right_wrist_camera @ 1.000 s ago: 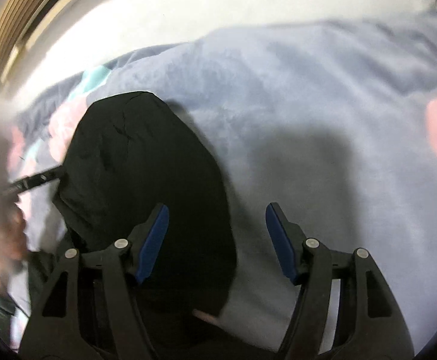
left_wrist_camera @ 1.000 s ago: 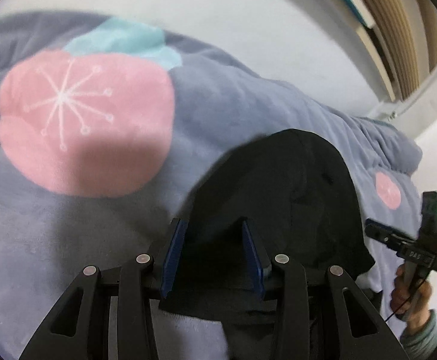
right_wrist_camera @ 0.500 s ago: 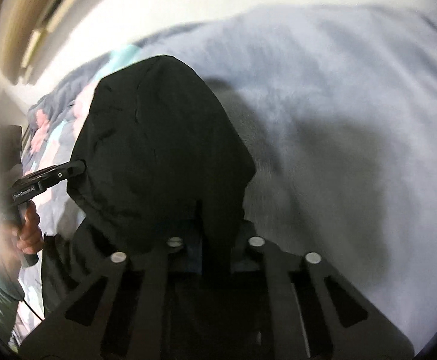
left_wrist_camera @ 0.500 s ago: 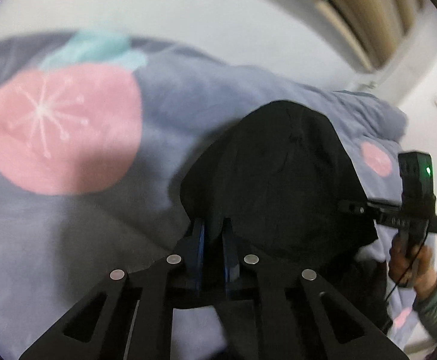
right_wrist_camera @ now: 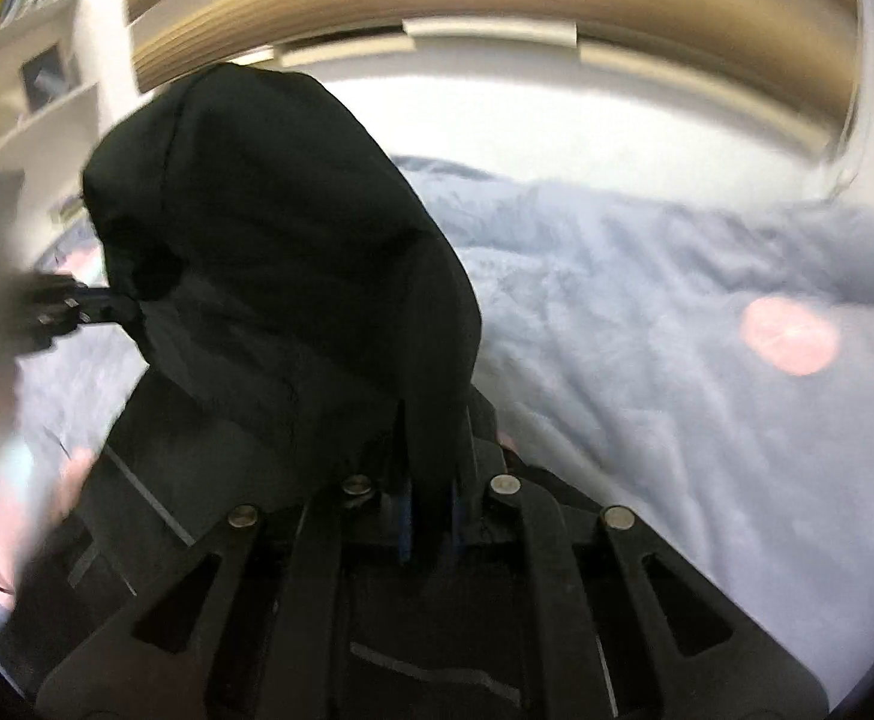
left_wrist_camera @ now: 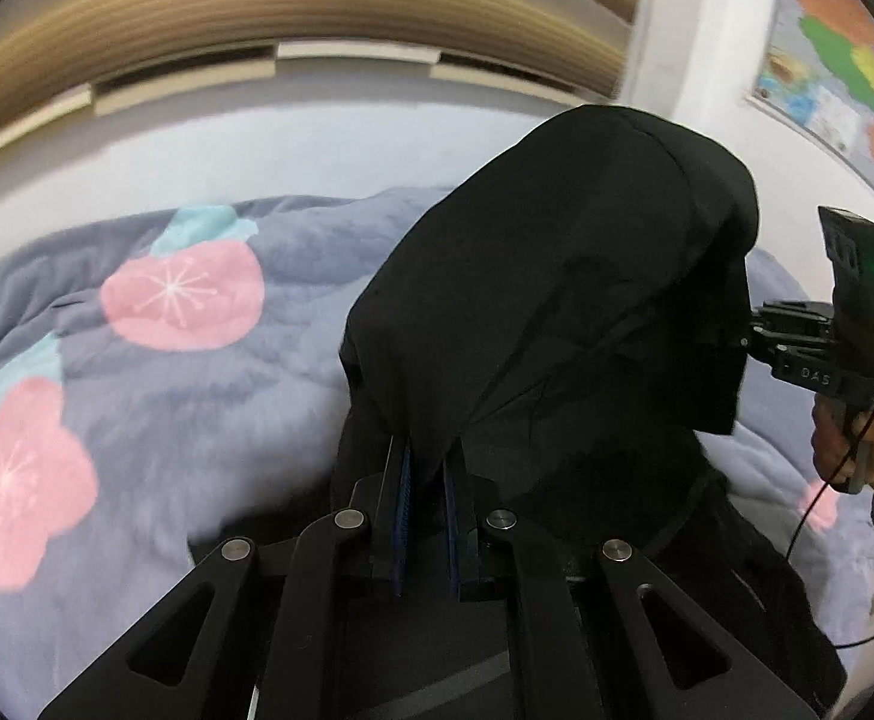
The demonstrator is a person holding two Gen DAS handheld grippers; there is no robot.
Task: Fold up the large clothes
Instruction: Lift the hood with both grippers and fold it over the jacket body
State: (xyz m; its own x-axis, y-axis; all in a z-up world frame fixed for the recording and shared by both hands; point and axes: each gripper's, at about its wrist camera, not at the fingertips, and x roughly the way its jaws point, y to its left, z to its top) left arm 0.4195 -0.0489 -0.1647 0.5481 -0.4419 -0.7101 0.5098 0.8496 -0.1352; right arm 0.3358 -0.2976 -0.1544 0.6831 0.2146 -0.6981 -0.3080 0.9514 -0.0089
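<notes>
A black garment (left_wrist_camera: 556, 276) hangs lifted above a grey-blue blanket (left_wrist_camera: 209, 396), held up by both tongs. In the left wrist view, the left gripper (left_wrist_camera: 428, 474) has its 2 blue-padded fingers drawn narrow with a pinch of black cloth caught between them; the cloth rises from the fingers, arches up and to the right in a hood-like dome, and drops down the far side. There, at the garment's right edge, the right gripper (left_wrist_camera: 754, 339) reaches in side-on and meets the fabric, its fingertips hidden in the dark folds, with the person's hand (left_wrist_camera: 856, 450) on its handle. In the right wrist view, the right gripper (right_wrist_camera: 431, 480) is likewise nearly closed on a fold of the garment (right_wrist_camera: 281, 240), which bulges up and leftward from the fingers. The left gripper (right_wrist_camera: 107, 306) shows blurred at the garment's left edge, touching it. The lower part of the garment falls below both tongs toward the blanket (right_wrist_camera: 646, 360), which carries pink flower prints (left_wrist_camera: 185, 294). A map (left_wrist_camera: 844, 60) hangs on the wall to the right, and a wooden headboard (left_wrist_camera: 293, 18) spans the background.
</notes>
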